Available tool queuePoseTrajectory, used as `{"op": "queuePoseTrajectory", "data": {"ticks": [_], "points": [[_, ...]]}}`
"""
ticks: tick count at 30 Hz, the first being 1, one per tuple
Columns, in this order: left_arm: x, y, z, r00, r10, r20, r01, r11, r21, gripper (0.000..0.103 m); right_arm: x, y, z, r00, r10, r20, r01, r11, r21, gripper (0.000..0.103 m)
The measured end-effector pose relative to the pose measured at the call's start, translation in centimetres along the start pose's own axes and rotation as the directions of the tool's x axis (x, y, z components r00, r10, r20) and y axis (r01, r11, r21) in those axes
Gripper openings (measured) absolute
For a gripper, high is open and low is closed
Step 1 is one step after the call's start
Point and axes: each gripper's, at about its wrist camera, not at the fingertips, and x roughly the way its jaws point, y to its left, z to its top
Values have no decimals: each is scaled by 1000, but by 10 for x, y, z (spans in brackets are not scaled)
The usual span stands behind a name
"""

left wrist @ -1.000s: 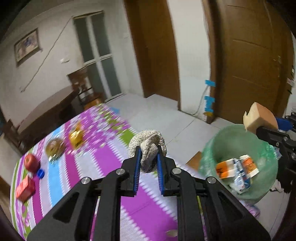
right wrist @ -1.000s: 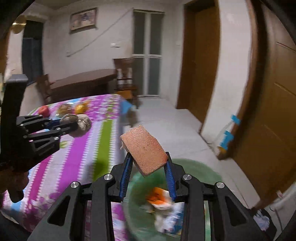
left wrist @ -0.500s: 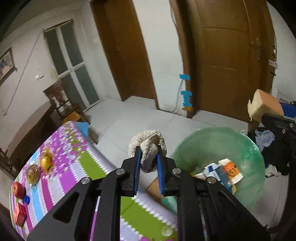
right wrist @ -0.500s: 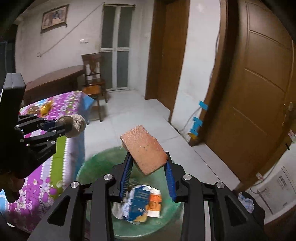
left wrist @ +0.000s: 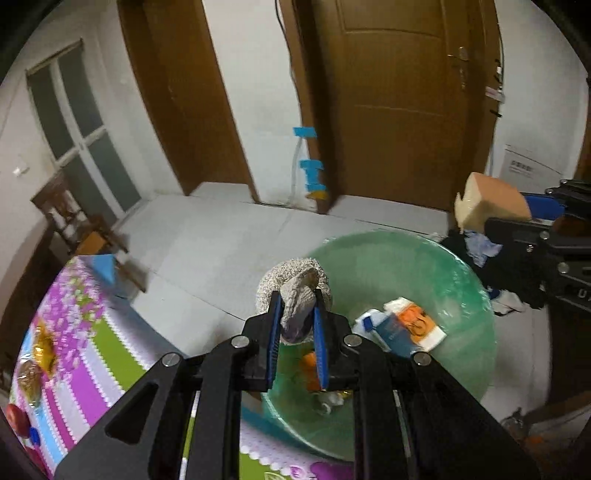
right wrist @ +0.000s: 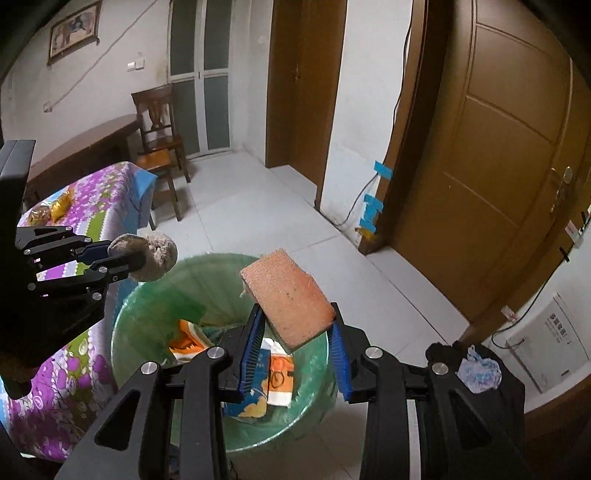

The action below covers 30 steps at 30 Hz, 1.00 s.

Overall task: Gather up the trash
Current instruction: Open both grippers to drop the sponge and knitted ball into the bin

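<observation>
In the left wrist view, a balled grey cloth (left wrist: 295, 295) is clamped between the blue pads of the left gripper (left wrist: 295, 334), above the near rim of a green-lined bin (left wrist: 476, 295) in which cartons (left wrist: 400, 326) lie. A white tiled floor (left wrist: 221, 251), a brown door (left wrist: 399, 99) and a patterned tablecloth (left wrist: 85, 354) are seen around it.

In the right wrist view, an orange sponge (right wrist: 288, 297) is gripped by the right gripper (right wrist: 295, 347) over the bin's mouth (right wrist: 147, 306). A wooden chair (right wrist: 159, 136) and a framed picture (right wrist: 74, 31) are seen by the far wall.
</observation>
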Motion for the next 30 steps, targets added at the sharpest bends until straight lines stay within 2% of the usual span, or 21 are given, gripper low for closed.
{"op": "queuePoseTrajectory", "data": {"ticks": [7, 11, 12, 13, 15, 18, 25, 26, 28, 30], "points": [[9, -4, -8, 997, -78, -24, 78, 997, 18, 15, 13, 13, -6, 999, 14, -33, -13, 1000, 25, 36], [12, -1, -12, 988, -149, -30, 149, 989, 11, 17, 21, 24, -7, 999, 19, -43, -18, 999, 30, 36], [13, -2, -14, 985, -168, -38, 169, 985, 28, 20, 22, 26, -7, 999, 22, -45, -21, 999, 27, 41], [13, -3, -16, 985, -165, -44, 166, 985, 35, 31, 23, 28, -7, 999, 20, -50, -18, 999, 26, 55], [15, 1, -21, 991, -127, -42, 128, 992, 19, 53, 25, 33, -7, 999, 6, -45, -5, 1000, 26, 63], [16, 7, -23, 991, -124, -43, 123, 992, -18, 53, 29, 39, -6, 998, 6, -62, -5, 1000, 20, 63], [8, 12, -28, 997, -83, -9, 82, 996, -30, 53, 31, 39, -15, 996, -54, -67, 57, 998, 36, 65], [6, 11, -30, 997, -80, -1, 80, 996, -29, 53, 28, 36, -18, 996, -59, -63, 62, 997, 41, 67], [-1, 9, -34, 998, -57, 22, 58, 998, -39, 64, 20, 33, -25, 996, -76, -42, 79, 995, 65, 79], [-12, 9, -40, 997, -44, 63, 48, 997, -66, 70, 7, 28, -34, 995, -95, -12, 96, 992, 87, 84]]}}
